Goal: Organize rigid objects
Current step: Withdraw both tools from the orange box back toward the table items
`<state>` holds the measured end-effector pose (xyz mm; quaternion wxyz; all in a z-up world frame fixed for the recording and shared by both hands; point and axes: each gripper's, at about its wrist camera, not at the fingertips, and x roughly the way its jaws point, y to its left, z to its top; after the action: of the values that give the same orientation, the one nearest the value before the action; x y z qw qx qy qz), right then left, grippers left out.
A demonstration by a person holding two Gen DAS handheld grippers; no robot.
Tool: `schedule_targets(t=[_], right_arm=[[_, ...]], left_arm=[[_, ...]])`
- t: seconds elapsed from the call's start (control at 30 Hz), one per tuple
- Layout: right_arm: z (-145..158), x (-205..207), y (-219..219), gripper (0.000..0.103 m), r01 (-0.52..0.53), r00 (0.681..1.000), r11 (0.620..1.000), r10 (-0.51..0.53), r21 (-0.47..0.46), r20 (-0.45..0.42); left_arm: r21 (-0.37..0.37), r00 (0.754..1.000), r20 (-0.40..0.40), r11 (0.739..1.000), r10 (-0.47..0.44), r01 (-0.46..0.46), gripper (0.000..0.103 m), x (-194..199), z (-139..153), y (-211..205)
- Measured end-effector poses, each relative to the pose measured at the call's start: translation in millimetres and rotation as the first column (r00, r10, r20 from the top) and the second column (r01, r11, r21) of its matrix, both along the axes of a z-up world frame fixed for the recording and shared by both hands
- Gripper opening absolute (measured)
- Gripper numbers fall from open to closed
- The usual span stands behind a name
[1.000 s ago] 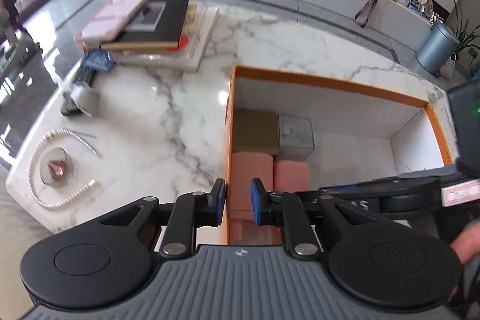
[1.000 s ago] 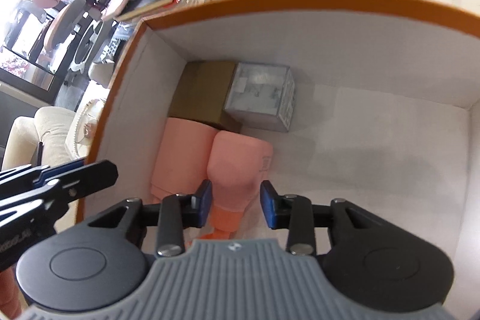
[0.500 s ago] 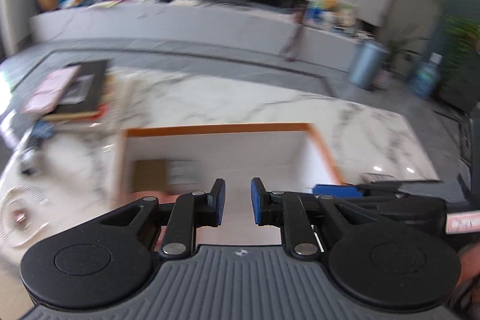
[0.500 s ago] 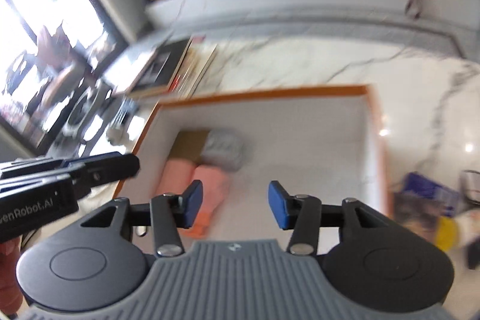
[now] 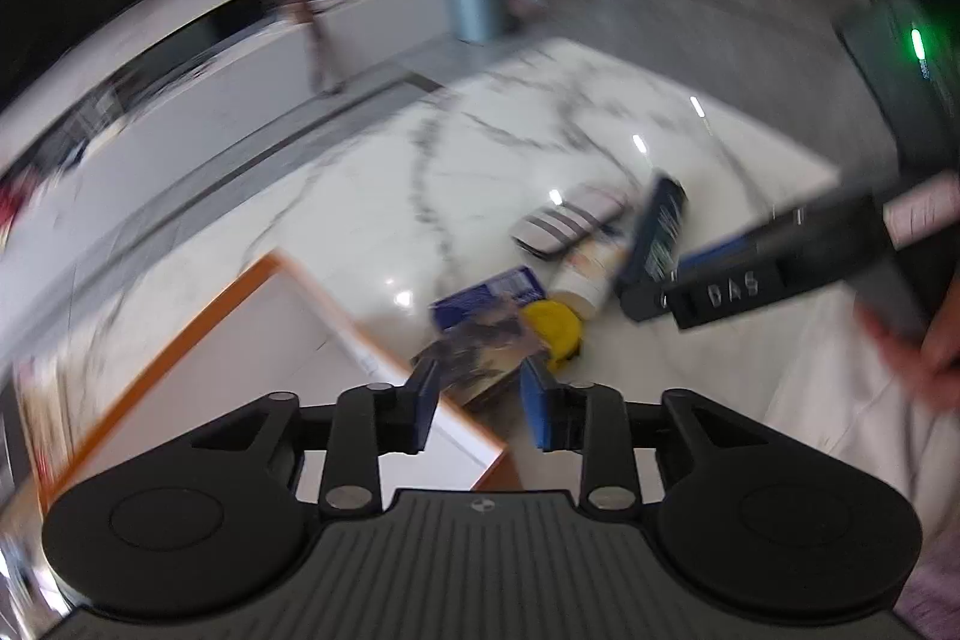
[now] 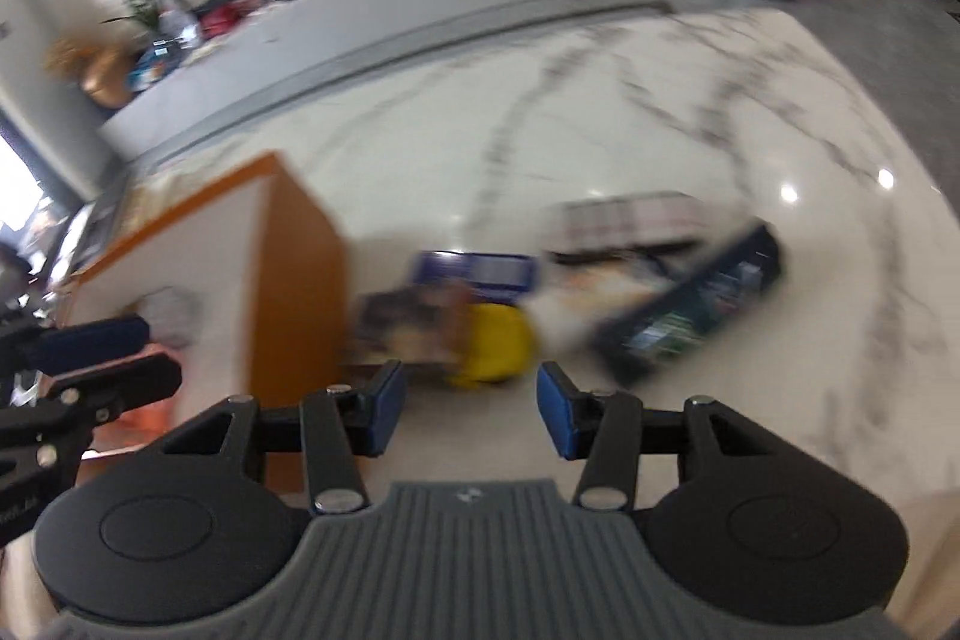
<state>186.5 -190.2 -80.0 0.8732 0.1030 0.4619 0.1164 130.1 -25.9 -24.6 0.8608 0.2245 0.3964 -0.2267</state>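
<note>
Left tongs [image 5: 480, 403] opening, empty; right tongs [image 6: 465, 409] apart, empty; orange box [image 6: 297, 280] partly filled; right pile [image 5: 540, 292] remains on the table [image 5: 480, 160].

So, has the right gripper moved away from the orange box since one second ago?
Yes. The right gripper left the orange box, which now sits at its left.
</note>
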Motion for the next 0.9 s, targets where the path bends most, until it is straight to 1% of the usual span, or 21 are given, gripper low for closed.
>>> schedule_targets(t=[0.07,0.13,0.17,0.2,0.23,0.27,0.3,0.37,0.43,0.53,0.57,0.6,0.63,0.67,0.7,0.73,0.77,0.8,0.83,0.87,0.9], right_arm=[[-9.2,-1.5,-12.3,0.05,0.02,1.0,1.0,-0.02,0.008,-0.015],[-16.6,-1.6,-23.4,0.05,0.023,0.999,0.999,-0.023,0.034,-0.024],[-20.1,-0.9,-23.7,0.05,0.018,1.0,0.999,-0.017,0.035,-0.026],[-25.3,1.3,-23.3,0.05,0.012,1.0,0.999,-0.011,0.032,-0.028],[-29.4,2.3,-22.3,0.05,0.003,1.0,1.0,-0.002,0.029,-0.028],[-32.8,3.1,-23.2,0.051,-0.007,1.0,0.999,0.008,0.032,-0.027],[-36.9,3.7,-24.0,0.051,-0.018,0.999,0.999,0.019,0.04,-0.027],[-44.7,7.3,-26.5,0.051,-0.037,0.999,0.997,0.039,0.068,-0.029],[-51.8,11.9,-29.7,0.051,-0.041,0.998,0.995,0.044,0.087,-0.038],[-60.9,19.6,-37.9,0.051,-0.027,0.997,0.99,0.036,0.139,-0.066],[-63.3,22.0,-40.9,0.051,-0.019,0.997,0.987,0.032,0.16,-0.077],[-64.4,23.3,-43.0,0.051,-0.013,0.996,0.984,0.028,0.177,-0.085],[-66.2,24.7,-45.2,0.051,-0.006,0.995,0.982,0.025,0.191,-0.094],[-67.9,25.9,-46.7,0.052,-0.001,0.994,0.979,0.022,0.202,-0.104],[-69.7,27.0,-47.7,0.052,0.003,0.993,0.977,0.022,0.215,-0.113],[-71.3,28.2,-48.3,0.052,0.004,0.992,0.974,0.024,0.226,-0.122],[-73.3,29.7,-48.7,0.052,0.008,0.991,0.973,0.023,0.232,-0.133],[-75.5,31.2,-49.0,0.052,0.013,0.989,0.973,0.021,0.232,-0.143],[-77.6,32.5,-49.4,0.052,0.017,0.988,0.972,0.02,0.236,-0.154],[-79.4,33.4,-49.9,0.052,0.019,0.987,0.969,0.022,0.245,-0.162],[-80.1,33.7,-50.2,0.052,0.016,0.986,0.967,0.027,0.255,-0.164]], left_arm=[[0.113,0.997,0.004,0.99,-0.082,0.081,0.044,5.5,-17.0,-24.2],[0.224,0.987,-0.018,0.962,-0.158,0.158,0.052,12.3,-36.3,-44.6],[0.277,0.98,-0.037,0.94,-0.198,0.2,0.054,18.2,-47.2,-54.4],[0.325,0.972,-0.061,0.916,-0.228,0.236,0.057,22.7,-58.0,-60.4],[0.37,0.964,-0.086,0.89,-0.252,0.266,0.058,28.1,-68.5,-63.6],[0.418,0.955,-0.112,0.859,-0.275,0.296,0.06,33.7,-80.0,-69.5],[0.456,0.947,-0.133,0.83,-0.294,0.322,0.063,38.1,-89.6,-72.2],[0.531,0.932,-0.172,0.767,-0.318,0.36,0.065,48.0,-106.7,-78.2],[0.584,0.922,-0.208,0.715,-0.325,0.384,0.068,57.5,-119.8,-82.7],[0.639,0.903,-0.269,0.639,-0.336,0.428,0.071,66.1,-138.3,-88.0],[0.657,0.898,-0.28,0.615,-0.339,0.436,0.071,67.7,-144.4,-88.7],[0.667,0.894,-0.29,0.597,-0.342,0.445,0.071,69.5,-148.6,-90.0],[0.673,0.889,-0.304,0.584,-0.342,0.455,0.07,70.7,-153.7,-89.8],[0.677,0.887,-0.314,0.576,-0.338,0.459,0.069,71.7,-157.0,-89.3],[0.679,0.887,-0.319,0.572,-0.335,0.461,0.067,73.7,-160.8,-90.1],[0.68,0.887,-0.324,0.571,-0.329,0.461,0.062,75.0,-163.3,-90.6],[0.685,0.89,-0.325,0.569,-0.32,0.455,0.06,76.9,-166.3,-89.6],[0.689,0.893,-0.323,0.568,-0.314,0.45,0.054,77.3,-166.7,-89.4],[0.696,0.897,-0.312,0.568,-0.313,0.44,0.05,78.9,-167.4,-88.5],[0.7,0.899,-0.304,0.567,-0.314,0.435,0.047,80.4,-167.3,-87.9],[0.701,0.903,-0.295,0.571,-0.313,0.427,0.043,81.3,-166.2,-86.6]])
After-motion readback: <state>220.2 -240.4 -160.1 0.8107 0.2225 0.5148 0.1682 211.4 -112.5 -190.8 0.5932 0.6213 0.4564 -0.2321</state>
